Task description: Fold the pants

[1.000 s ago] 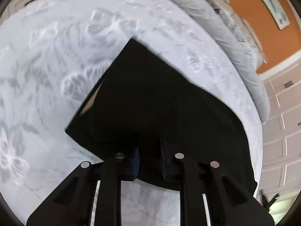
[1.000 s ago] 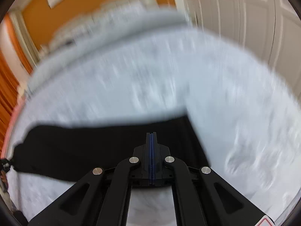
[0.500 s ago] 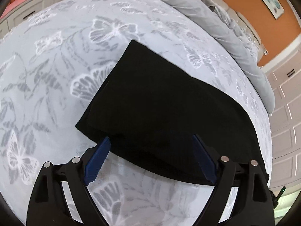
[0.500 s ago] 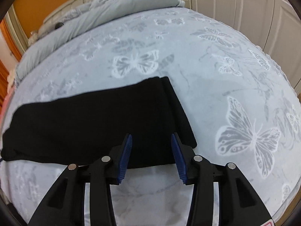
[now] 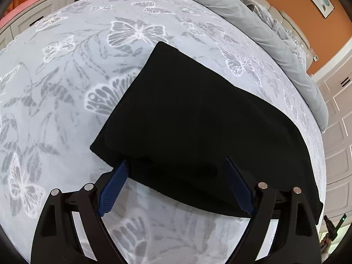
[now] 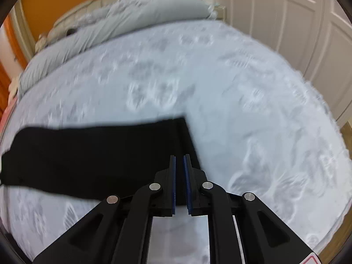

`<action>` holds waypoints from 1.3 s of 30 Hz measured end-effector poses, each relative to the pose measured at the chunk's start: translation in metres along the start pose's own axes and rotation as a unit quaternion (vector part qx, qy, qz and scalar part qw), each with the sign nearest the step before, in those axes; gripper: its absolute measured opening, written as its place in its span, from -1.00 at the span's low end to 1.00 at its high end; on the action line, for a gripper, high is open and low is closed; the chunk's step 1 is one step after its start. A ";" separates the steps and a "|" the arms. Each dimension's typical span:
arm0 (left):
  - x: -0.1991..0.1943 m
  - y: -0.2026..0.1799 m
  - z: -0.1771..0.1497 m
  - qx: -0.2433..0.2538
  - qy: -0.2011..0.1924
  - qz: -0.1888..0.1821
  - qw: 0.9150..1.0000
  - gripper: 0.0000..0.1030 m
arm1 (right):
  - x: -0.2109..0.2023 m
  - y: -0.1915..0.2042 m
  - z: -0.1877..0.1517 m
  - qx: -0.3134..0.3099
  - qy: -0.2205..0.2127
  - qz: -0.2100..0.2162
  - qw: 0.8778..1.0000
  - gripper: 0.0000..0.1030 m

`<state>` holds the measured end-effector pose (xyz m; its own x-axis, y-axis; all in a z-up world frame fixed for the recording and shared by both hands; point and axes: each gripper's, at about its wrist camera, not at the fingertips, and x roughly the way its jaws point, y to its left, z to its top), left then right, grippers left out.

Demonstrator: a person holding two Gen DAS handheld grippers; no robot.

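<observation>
The black pants (image 5: 198,121) lie folded flat on the butterfly-print bed (image 5: 66,77). The left gripper (image 5: 176,171) stands spread wide, straddling their near edge. The right gripper (image 6: 180,160), narrowed to a thin gap with cloth showing between the pads, sits over their right end; whether it pinches the cloth I cannot tell.

The folded black cloth pants (image 5: 198,118) look matt and soft; the pale grey butterfly-print bed cover (image 5: 66,70) is fuzzy fabric; the left black plastic tool (image 5: 176,171) has ribbed blue pads (image 5: 113,184) and shiny metal pins
</observation>
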<state>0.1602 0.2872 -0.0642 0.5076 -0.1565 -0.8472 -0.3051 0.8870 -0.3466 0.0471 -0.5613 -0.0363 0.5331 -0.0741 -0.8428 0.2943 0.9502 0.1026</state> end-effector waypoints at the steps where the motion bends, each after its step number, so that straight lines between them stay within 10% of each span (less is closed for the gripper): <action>1: 0.001 0.000 -0.001 -0.001 0.000 0.001 1.000 0.65 | 0.005 0.002 -0.003 -0.005 0.007 0.003 1.000 -0.65; 7: 0.002 -0.004 -0.001 0.000 0.004 0.001 1.000 0.65 | 0.029 0.017 -0.012 -0.029 0.025 -0.009 0.999 -0.39; 9: 0.004 -0.006 -0.001 0.001 0.005 0.002 1.000 0.65 | 0.029 0.016 -0.013 -0.029 0.022 -0.013 0.999 -0.97; 16: 0.000 -0.012 0.005 0.012 0.002 0.002 1.000 0.65 | -0.032 0.017 0.035 -0.036 -0.072 -0.012 0.997 -0.99; 28: 0.005 -0.015 0.001 0.015 0.006 0.007 1.000 0.65 | 0.040 0.014 0.006 -0.057 0.029 -0.012 0.998 -0.31; 31: 0.008 -0.015 0.003 0.015 0.007 0.008 1.000 0.65 | 0.044 0.013 0.006 -0.050 0.026 -0.002 0.998 -0.79; 39: 0.008 -0.019 0.005 0.024 0.010 0.011 1.000 0.65 | -0.010 0.016 0.045 -0.072 -0.063 -0.021 0.995 -0.85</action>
<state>0.1742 0.2708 -0.0627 0.4843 -0.1443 -0.8629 -0.2775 0.9101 -0.3079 0.0823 -0.5588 -0.0025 0.6203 -0.1440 -0.7710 0.2067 0.9783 -0.0164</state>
